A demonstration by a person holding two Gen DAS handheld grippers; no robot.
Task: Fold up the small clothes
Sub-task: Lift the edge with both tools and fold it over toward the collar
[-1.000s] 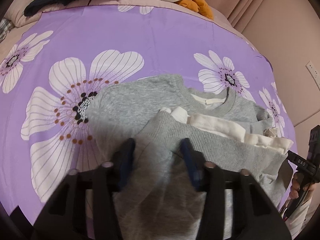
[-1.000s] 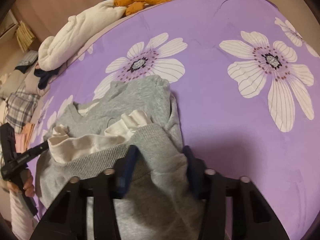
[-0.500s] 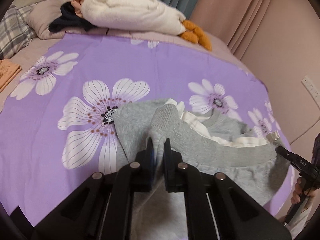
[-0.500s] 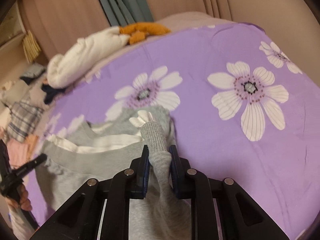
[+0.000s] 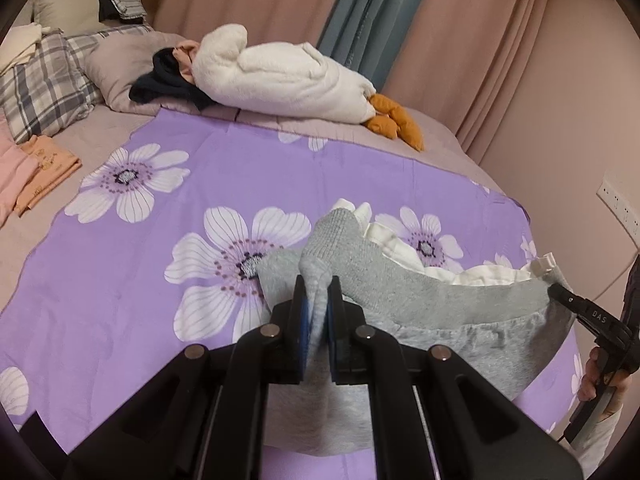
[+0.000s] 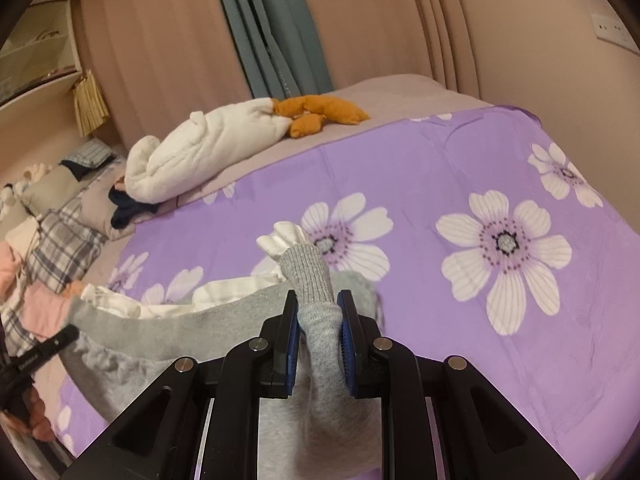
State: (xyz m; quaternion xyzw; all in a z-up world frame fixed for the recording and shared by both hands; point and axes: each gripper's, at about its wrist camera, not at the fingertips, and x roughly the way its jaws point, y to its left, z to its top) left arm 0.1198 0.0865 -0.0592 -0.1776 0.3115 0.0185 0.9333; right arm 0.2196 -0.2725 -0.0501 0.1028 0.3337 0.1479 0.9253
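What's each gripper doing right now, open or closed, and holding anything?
Left gripper: closed on the grey sweater at one bottom corner.
Right gripper: closed on the same sweater's other corner.

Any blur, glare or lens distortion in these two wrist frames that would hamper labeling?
Left wrist view: sharp, dim warm light, no glare; fisheye bows the purple sheet, corners vignetted. Right wrist view: equally sharp, same bowing; the grey sweater stays crisp between the right gripper fingers.

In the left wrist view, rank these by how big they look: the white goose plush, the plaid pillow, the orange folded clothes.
1. White goose plush, clearly largest.
2. Plaid pillow.
3. Orange folded clothes, smallest.

The pillow is cut off by the frame edge, so its place above the clothes is less sure.
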